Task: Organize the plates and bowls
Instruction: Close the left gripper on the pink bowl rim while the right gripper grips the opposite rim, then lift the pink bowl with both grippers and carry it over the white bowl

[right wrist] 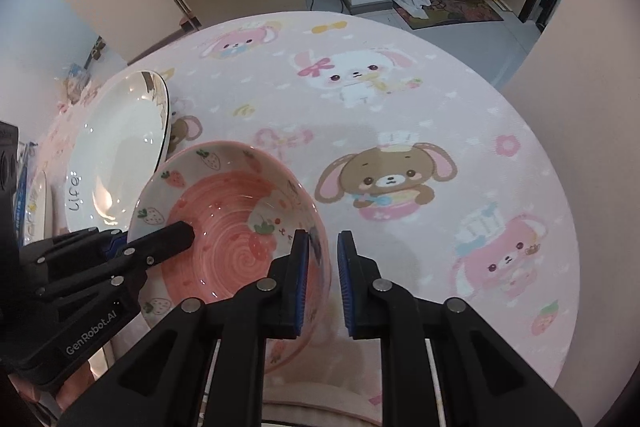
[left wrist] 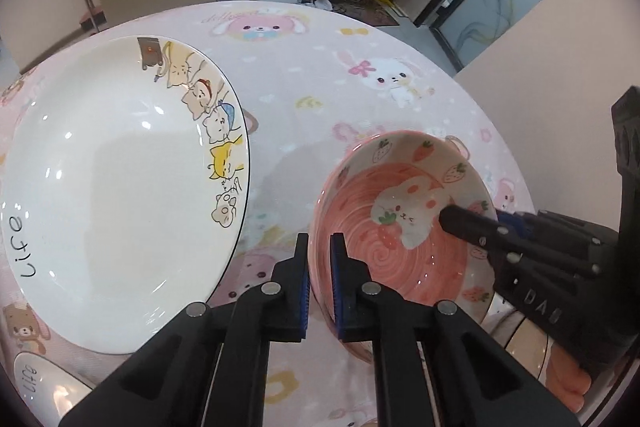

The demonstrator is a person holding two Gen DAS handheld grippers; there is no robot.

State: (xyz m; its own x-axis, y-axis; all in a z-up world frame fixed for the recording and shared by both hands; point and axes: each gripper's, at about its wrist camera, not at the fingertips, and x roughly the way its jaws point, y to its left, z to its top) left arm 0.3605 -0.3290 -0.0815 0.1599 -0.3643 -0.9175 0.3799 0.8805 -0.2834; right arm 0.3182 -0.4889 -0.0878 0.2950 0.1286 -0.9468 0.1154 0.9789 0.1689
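A pink bowl (left wrist: 400, 251) (right wrist: 224, 251) with strawberry and rabbit drawings is held by both grippers over the near part of the table. My left gripper (left wrist: 320, 267) (right wrist: 160, 245) is shut on the bowl's left rim, one finger inside and one outside. My right gripper (right wrist: 323, 267) (left wrist: 472, 227) is shut on the opposite rim, with its inner finger reaching into the bowl. A large white plate (left wrist: 120, 187) (right wrist: 120, 147) with cat drawings and the word "life" lies to the left of the bowl.
A round table with a pink cartoon-animal cloth (left wrist: 320, 87) (right wrist: 420, 99) stretches away behind the bowl. A smaller white plate (left wrist: 36, 379) (right wrist: 38, 211) shows at the near left edge. A beige wall (right wrist: 580, 107) stands close on the right.
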